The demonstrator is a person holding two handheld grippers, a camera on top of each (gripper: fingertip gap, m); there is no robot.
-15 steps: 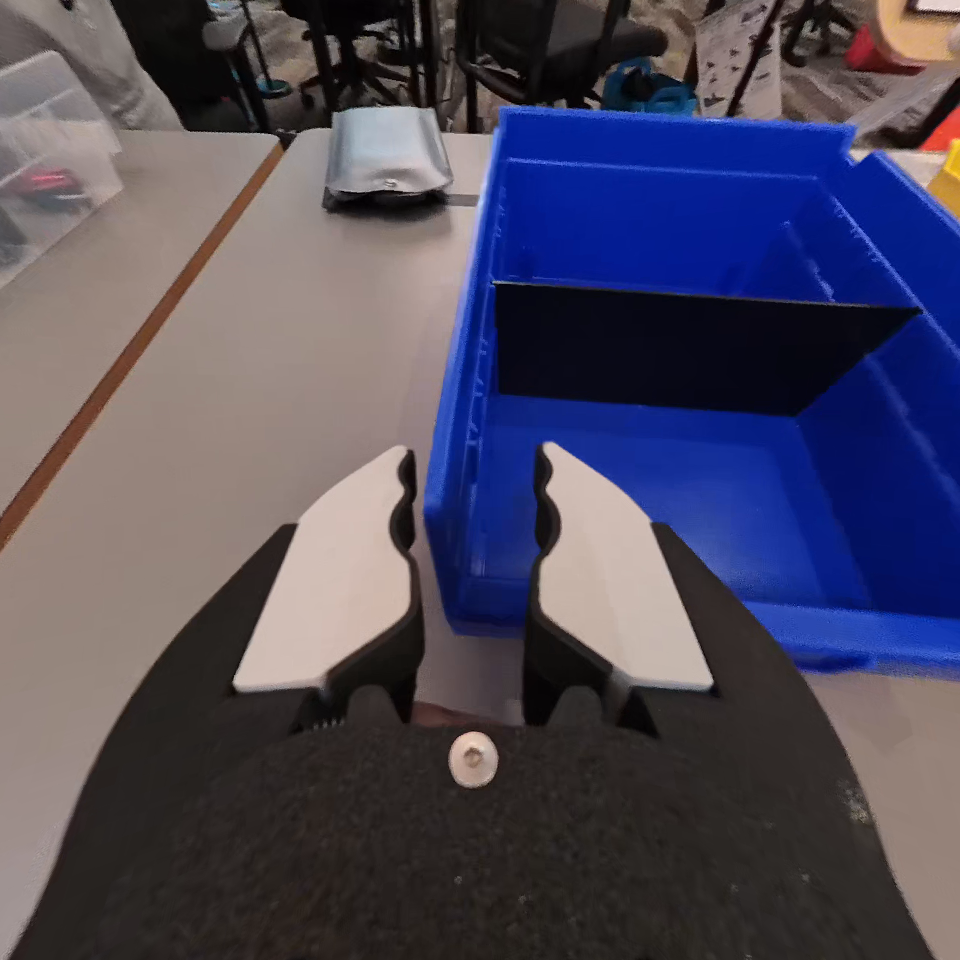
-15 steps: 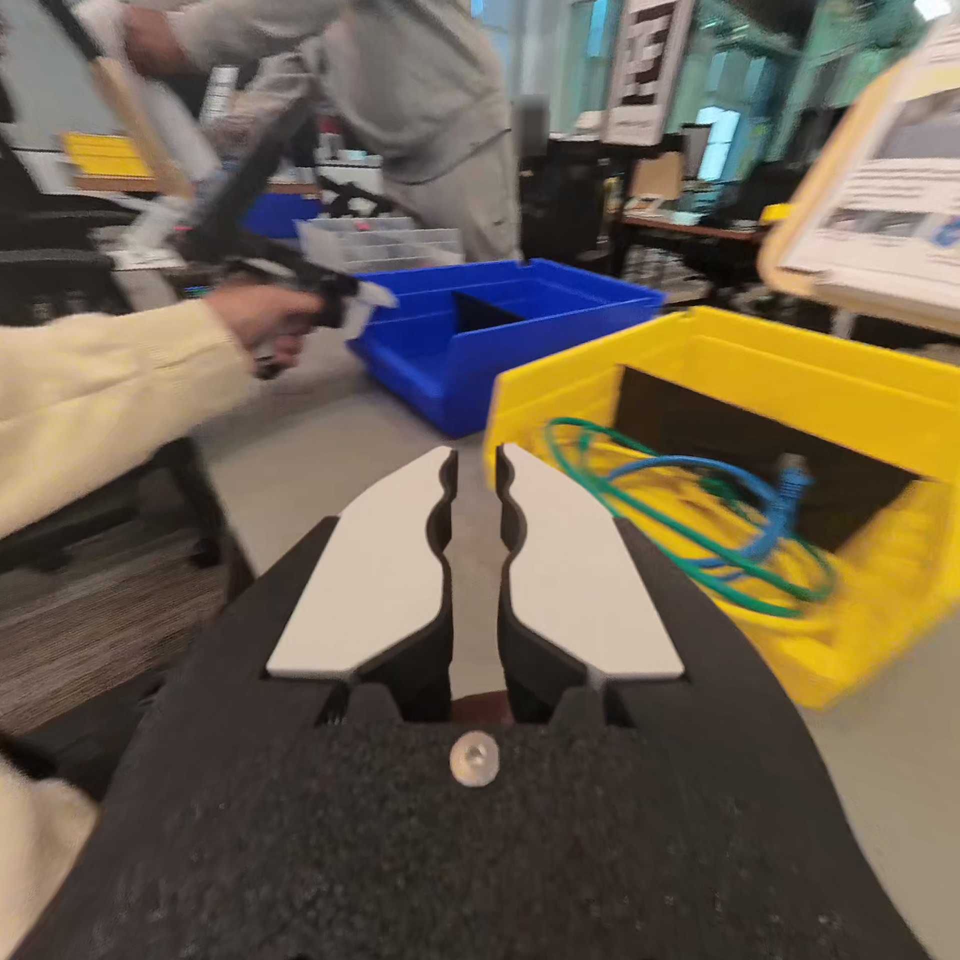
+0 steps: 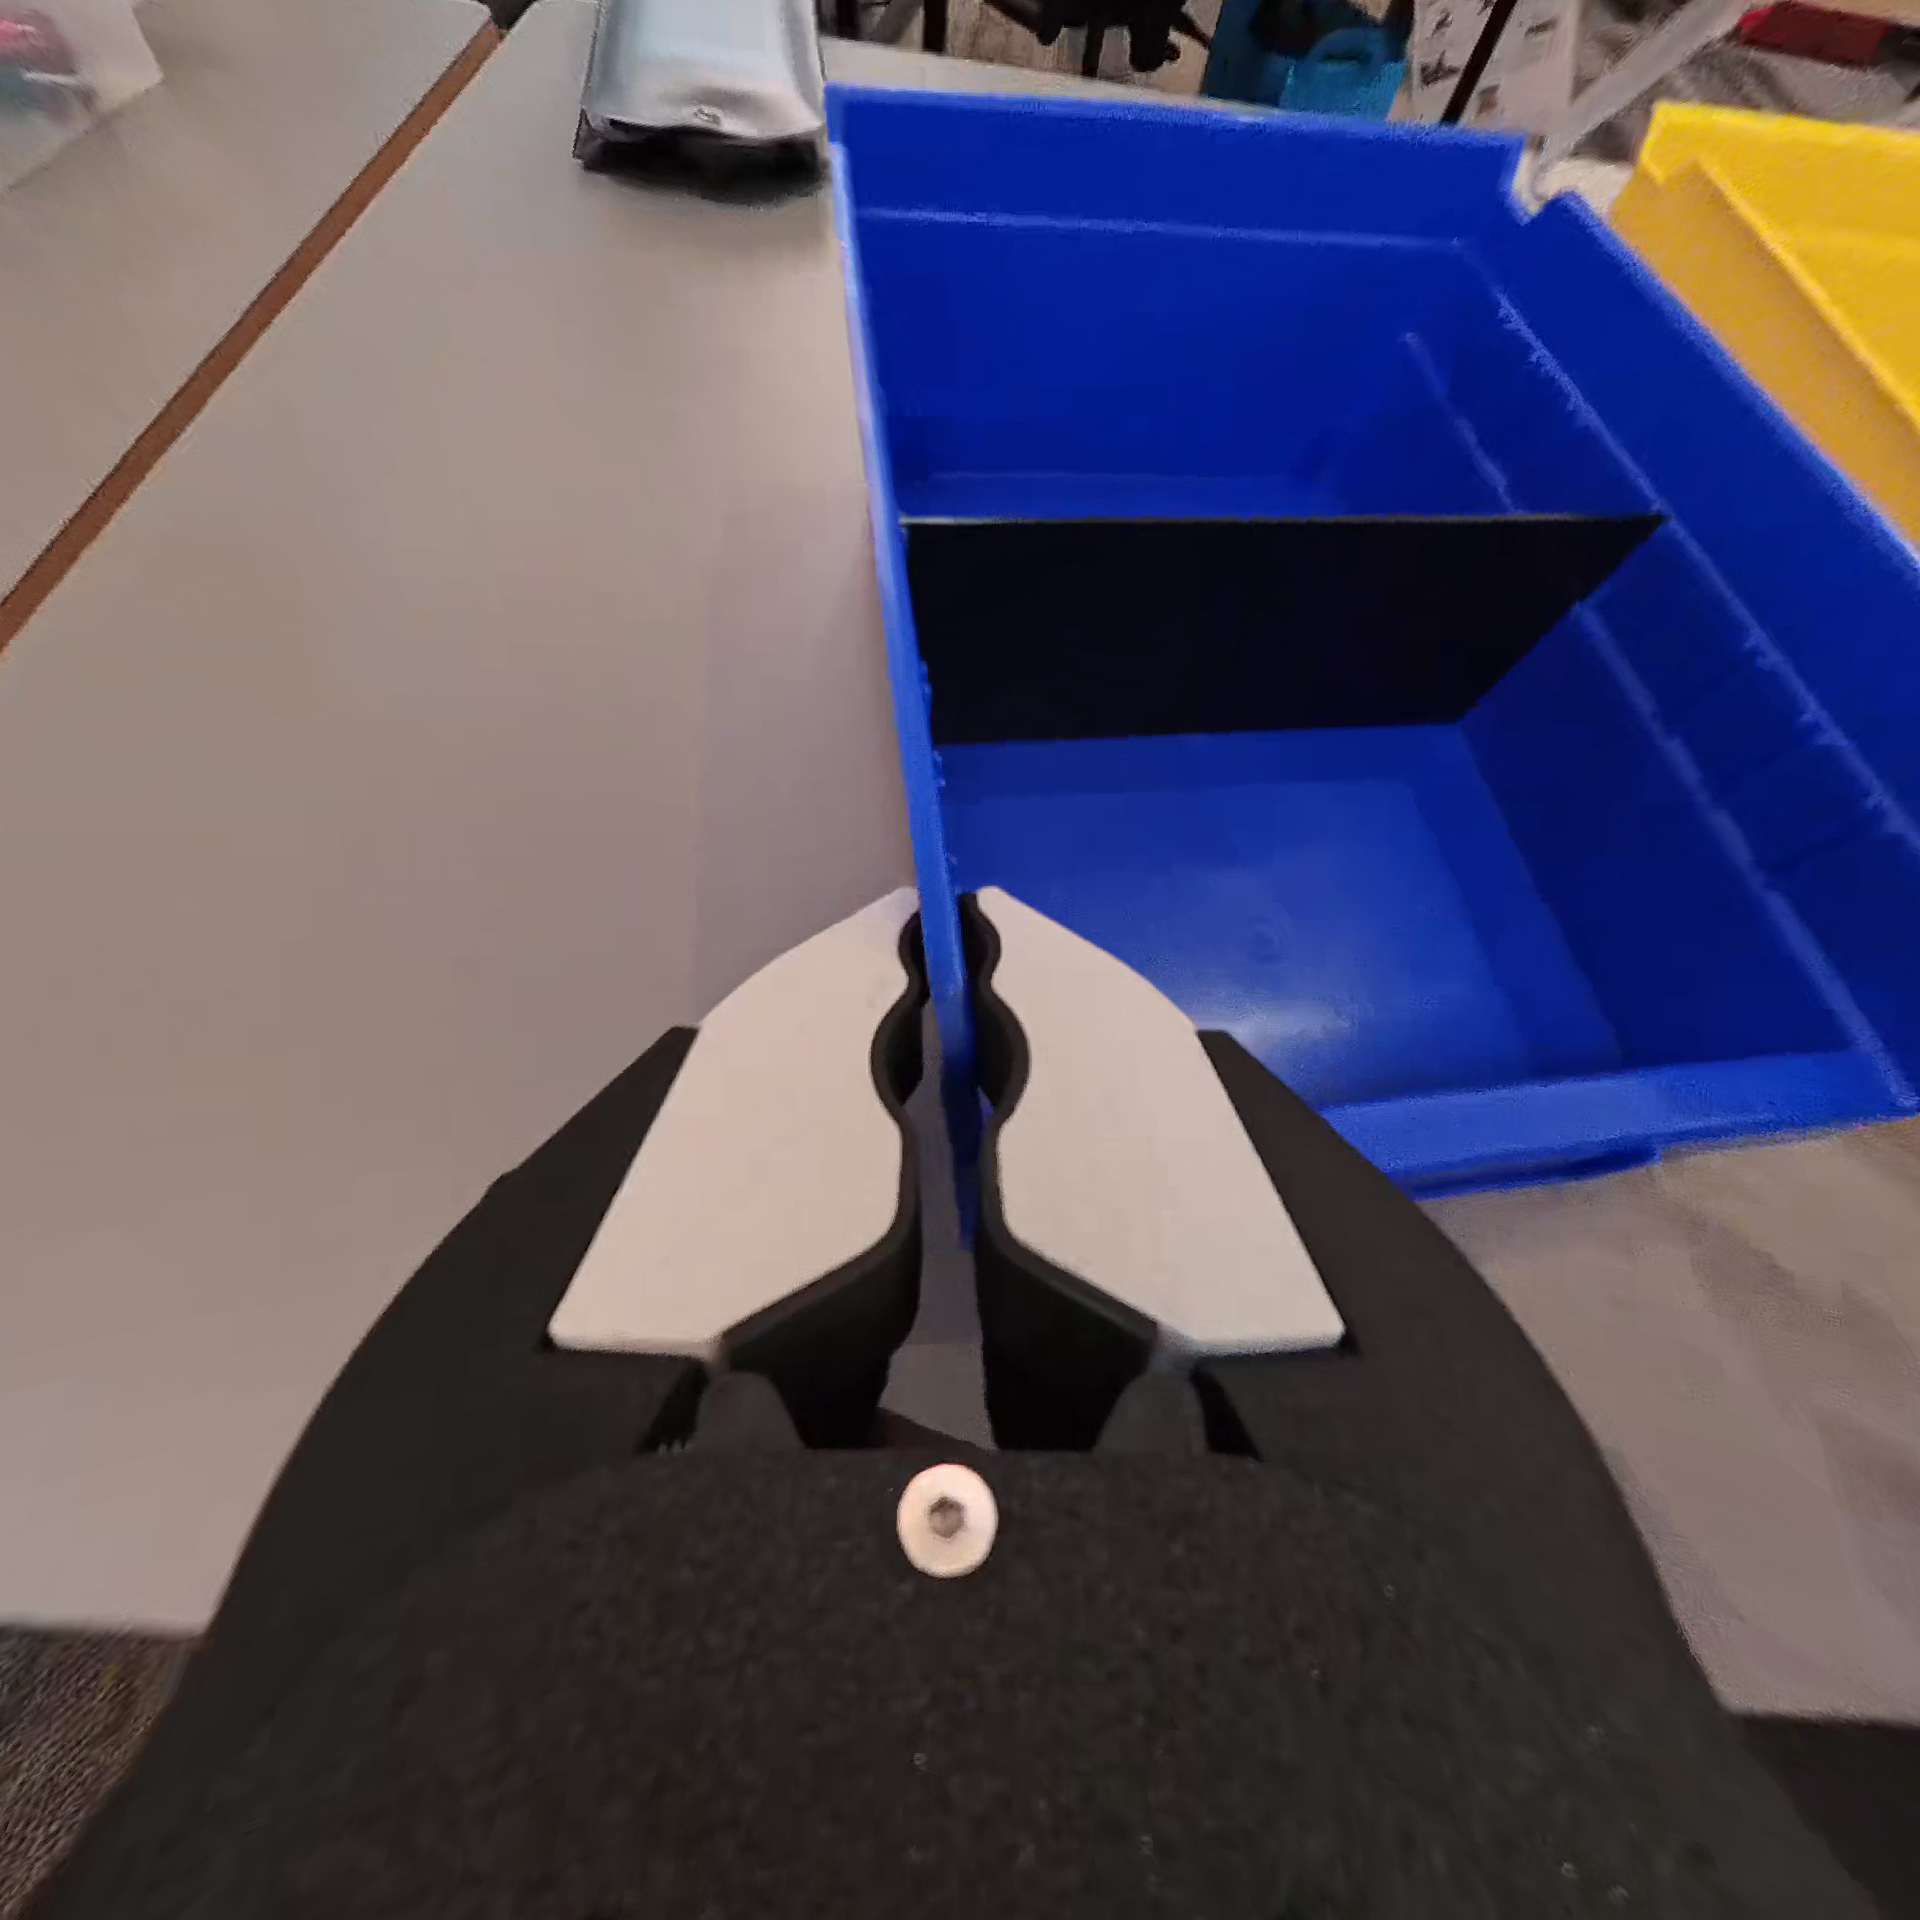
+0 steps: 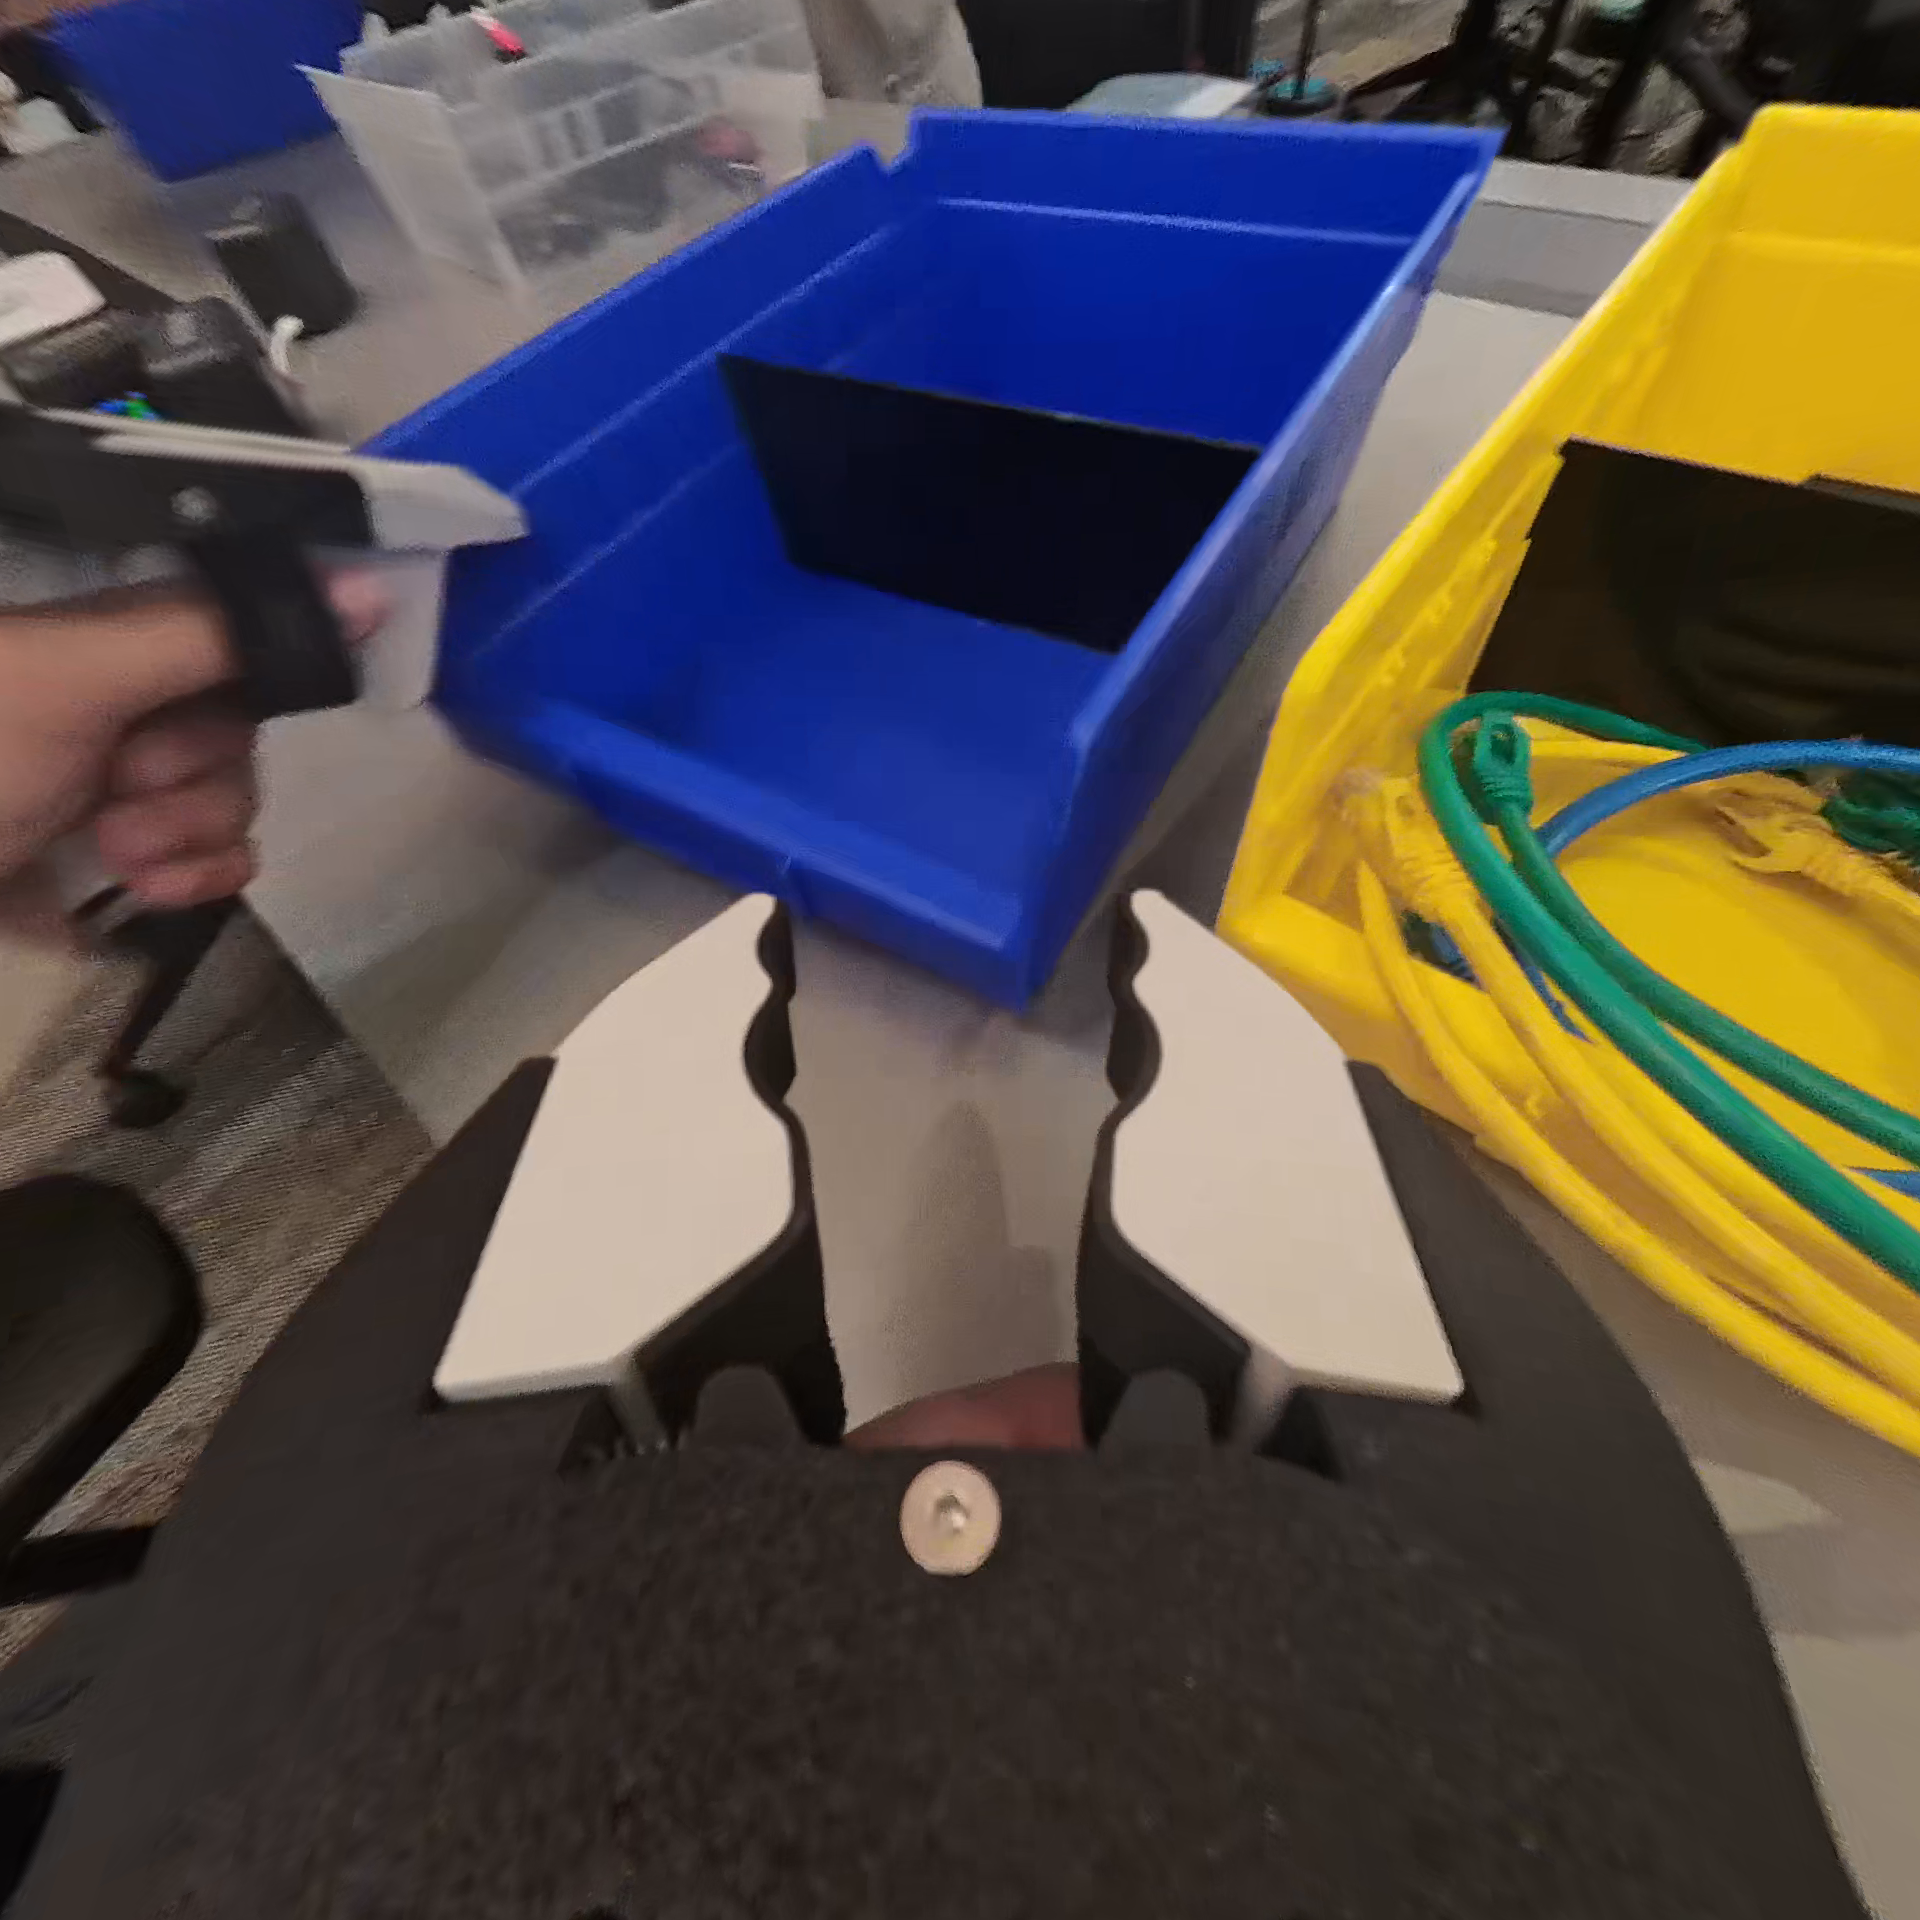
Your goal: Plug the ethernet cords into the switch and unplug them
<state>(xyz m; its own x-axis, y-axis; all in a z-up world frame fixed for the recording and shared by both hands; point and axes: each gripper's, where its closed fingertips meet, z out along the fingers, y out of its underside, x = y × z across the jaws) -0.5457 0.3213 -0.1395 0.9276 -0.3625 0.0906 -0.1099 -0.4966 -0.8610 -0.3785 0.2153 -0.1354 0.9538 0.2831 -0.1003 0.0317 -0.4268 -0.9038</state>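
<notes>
The ethernet cords (image 4: 1621, 997) lie coiled in the near compartment of the yellow bin (image 4: 1340, 727). There are yellow, green and blue cords, looped over one another. A green plug end (image 4: 1496, 764) rests on top of the coil near the bin's left wall. A black divider (image 4: 1704, 582) stands across the yellow bin behind the coil.

The blue bin (image 3: 1714, 582) sits on the grey worktop (image 3: 468, 727) just left of the yellow bin; a black divider (image 3: 1247, 623) splits it into two compartments.

The left gripper (image 3: 940, 914) has its fingers closed on the left side wall of the blue bin near the front corner, one finger outside and one inside. In the right wrist view, a hand (image 4: 114, 748) holds this gripper at the bin's left wall.

The right gripper (image 4: 951, 925) has its fingers spread wide, holding nothing, above the worktop in front of the blue bin's front right corner.

A silver pouch (image 3: 696, 94) lies on the worktop beyond the blue bin.
</notes>
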